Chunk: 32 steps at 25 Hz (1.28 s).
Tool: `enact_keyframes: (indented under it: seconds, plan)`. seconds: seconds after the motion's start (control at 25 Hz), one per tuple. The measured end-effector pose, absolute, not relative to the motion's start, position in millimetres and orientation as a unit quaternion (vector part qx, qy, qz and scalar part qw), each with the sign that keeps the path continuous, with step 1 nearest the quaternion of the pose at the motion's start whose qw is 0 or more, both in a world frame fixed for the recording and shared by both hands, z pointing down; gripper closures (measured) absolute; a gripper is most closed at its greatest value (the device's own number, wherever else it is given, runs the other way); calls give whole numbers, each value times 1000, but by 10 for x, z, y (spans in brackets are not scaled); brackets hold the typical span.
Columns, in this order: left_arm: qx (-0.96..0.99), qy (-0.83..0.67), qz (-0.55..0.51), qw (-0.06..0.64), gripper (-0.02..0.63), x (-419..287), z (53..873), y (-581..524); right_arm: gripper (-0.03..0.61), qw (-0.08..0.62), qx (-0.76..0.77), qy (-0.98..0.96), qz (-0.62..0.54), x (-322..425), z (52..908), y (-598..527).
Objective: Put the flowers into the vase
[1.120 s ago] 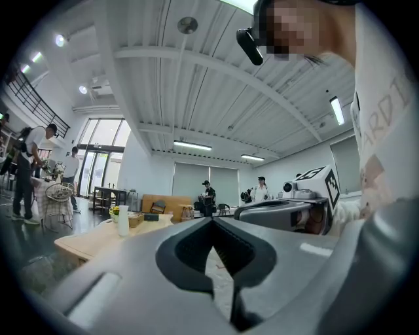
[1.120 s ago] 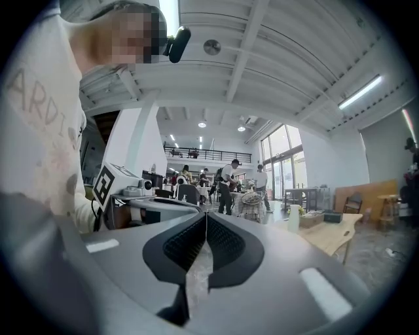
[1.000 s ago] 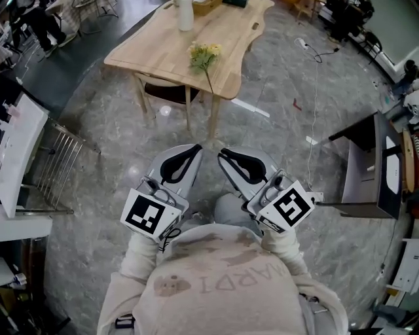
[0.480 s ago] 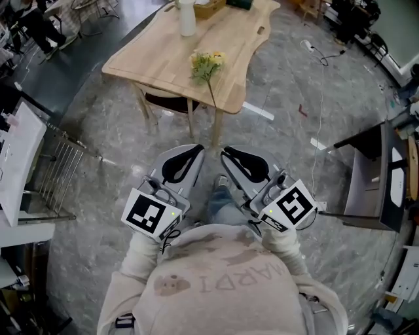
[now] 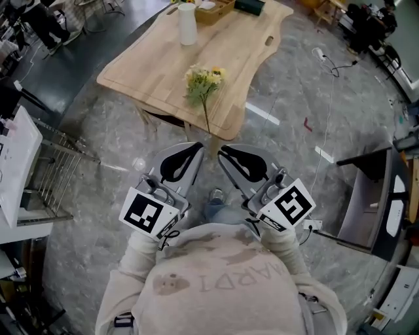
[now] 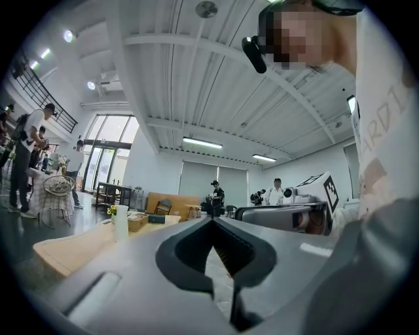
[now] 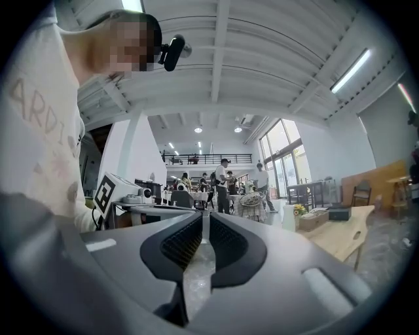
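A bunch of yellow and white flowers (image 5: 202,81) lies on the near end of a light wooden table (image 5: 157,59), its stem pointing at the table's near edge. The white vase (image 5: 187,24) stands upright at the far end; it also shows in the left gripper view as the vase (image 6: 120,223) and in the right gripper view as the vase (image 7: 289,216). My left gripper (image 5: 196,148) and right gripper (image 5: 223,152) are held side by side close to my chest, above the floor and short of the table. Both are shut with nothing in them.
A wooden tray (image 5: 217,8) and a dark box (image 5: 251,6) sit behind the vase. A metal rack (image 5: 54,171) stands at the left and a dark desk (image 5: 366,190) at the right. Cables (image 5: 330,60) and white strips (image 5: 262,112) lie on the grey floor. Several people stand in the background.
The table and flowers have come lower and nearer in the head view, as I step towards them. Both grippers keep the same pose and stay shut.
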<state>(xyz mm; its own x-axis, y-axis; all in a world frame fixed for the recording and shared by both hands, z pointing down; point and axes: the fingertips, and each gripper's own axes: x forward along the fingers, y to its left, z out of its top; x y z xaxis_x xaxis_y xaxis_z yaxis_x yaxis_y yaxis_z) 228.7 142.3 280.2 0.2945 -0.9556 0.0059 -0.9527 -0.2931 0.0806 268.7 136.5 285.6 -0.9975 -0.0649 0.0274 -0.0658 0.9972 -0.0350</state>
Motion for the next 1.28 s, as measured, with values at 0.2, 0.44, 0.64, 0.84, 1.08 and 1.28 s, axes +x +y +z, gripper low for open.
enact_keyframes:
  seconds: [0.2,0.44,0.64,0.84,1.08,1.28]
  plan:
    - [796,-604,-24,33,612,2270,2804,879,520,11,24,-1000,16,2707,2857,809]
    - [781,-623,-24,32,612,2206,2801,500,518,12,14,-1000,13,2692,2892,351]
    - [774,-631,-18,39,612,2088,2866,376,517,16,10,-999,29,2596,3007,167]
    - [775,-631,-17,39,612,1932,2916,224,511,41,28,-997,52,2447,3195,-26]
    - [783,-621,-19,35,612,1667,2886,-1,508,70,53,-994,68,2180,3400,-264]
    - [793,-608,-21,41,612,1355,2917,-206,503,102,76,-988,87,1869,3641,-498]
